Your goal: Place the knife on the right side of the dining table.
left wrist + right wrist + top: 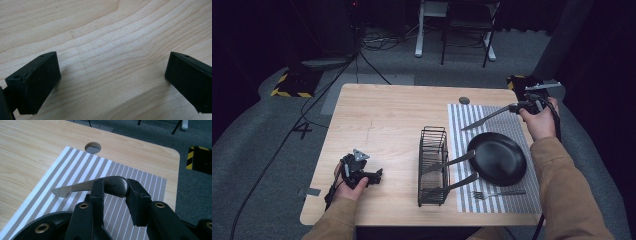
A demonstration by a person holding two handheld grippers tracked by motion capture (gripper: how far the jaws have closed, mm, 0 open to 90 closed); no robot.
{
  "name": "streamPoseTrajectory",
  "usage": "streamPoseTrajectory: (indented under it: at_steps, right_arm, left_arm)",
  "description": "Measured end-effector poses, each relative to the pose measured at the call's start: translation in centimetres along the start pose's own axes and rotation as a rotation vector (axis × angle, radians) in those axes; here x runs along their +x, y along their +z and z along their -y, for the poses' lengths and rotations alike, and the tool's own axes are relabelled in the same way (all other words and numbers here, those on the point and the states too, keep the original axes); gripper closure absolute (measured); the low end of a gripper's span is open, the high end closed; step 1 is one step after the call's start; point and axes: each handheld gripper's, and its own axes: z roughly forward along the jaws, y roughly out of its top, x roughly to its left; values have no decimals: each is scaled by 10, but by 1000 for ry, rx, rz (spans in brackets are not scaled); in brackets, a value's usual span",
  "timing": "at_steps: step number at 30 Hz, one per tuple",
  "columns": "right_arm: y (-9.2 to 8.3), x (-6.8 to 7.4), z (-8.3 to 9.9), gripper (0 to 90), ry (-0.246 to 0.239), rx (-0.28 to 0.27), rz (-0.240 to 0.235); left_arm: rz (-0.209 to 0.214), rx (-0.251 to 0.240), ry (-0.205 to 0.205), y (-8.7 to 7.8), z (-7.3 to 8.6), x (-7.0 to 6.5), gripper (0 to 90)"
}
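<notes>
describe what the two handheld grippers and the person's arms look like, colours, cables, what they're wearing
Both grippers are black. The left gripper carries a grey three-cornered plate on top and a black cable trailing back past the wrist; its pads are blocky, matte black rectangles. The right gripper has brass-coloured rivets on its black arms and a cable along the forearm. Both sleeves are tan.

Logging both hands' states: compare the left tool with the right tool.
The left tool rests low on the bare table, jaws wide apart and empty; the right tool is raised over the striped placemat, jaws shut on a knife. The left sits near the front edge, the right far back. Both are black and hand-held.
</notes>
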Motion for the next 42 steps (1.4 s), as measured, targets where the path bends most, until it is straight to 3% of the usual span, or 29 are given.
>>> streamPoseTrajectory:
  at_steps: [6, 10, 16, 31, 42]
  right_arm:
    - [11, -14, 13, 654, 23, 16, 11]
    - [18, -26, 24, 648, 68, 28, -8]
    - [24, -33, 34, 639, 83, 51, 0]
    - [41, -43, 51, 629, 120, 99, 19]
    - [50, -44, 57, 653, 105, 151, 65]
  left_arm:
    - [0, 0, -1, 0, 0, 0, 2]
    - [0, 0, -1, 0, 0, 0, 2]
    - [0, 0, -1, 0, 0, 0, 2]
    - [0, 0, 0, 0, 0, 0, 2]
    - [0, 0, -1, 0, 0, 0, 2]
